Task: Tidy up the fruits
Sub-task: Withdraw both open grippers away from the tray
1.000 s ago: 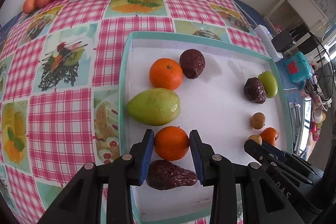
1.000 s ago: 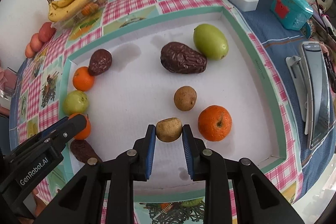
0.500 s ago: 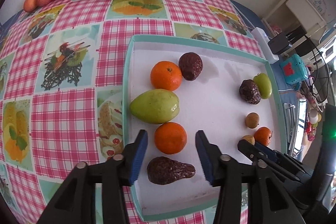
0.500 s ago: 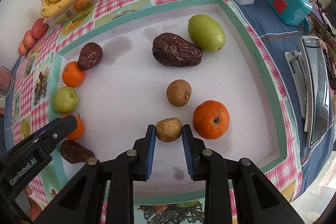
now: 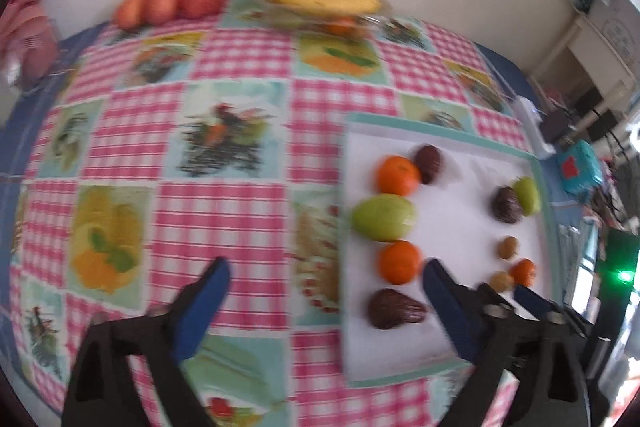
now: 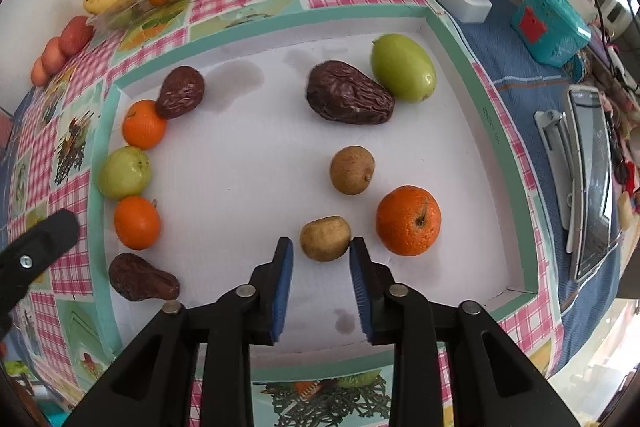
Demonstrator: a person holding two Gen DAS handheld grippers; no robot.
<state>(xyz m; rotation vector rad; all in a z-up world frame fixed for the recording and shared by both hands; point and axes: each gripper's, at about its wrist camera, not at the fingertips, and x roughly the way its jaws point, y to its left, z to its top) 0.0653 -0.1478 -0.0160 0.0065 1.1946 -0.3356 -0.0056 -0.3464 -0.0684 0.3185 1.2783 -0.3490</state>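
Both tools had just let go of their fruit. The left tool (image 5: 326, 301), which a second earlier clamped the orange (image 5: 399, 262), had swung off to the left over the desk (image 5: 224, 131); its jaws were opening, wide apart and empty. The orange lay in the tray (image 6: 440, 27) in the left-hand column of fruit. The right tool (image 6: 321, 245) was opening too: the kiwi (image 6: 325, 238) sat on the tray between its jaws, apparently released. Judged from this, both placements were done.
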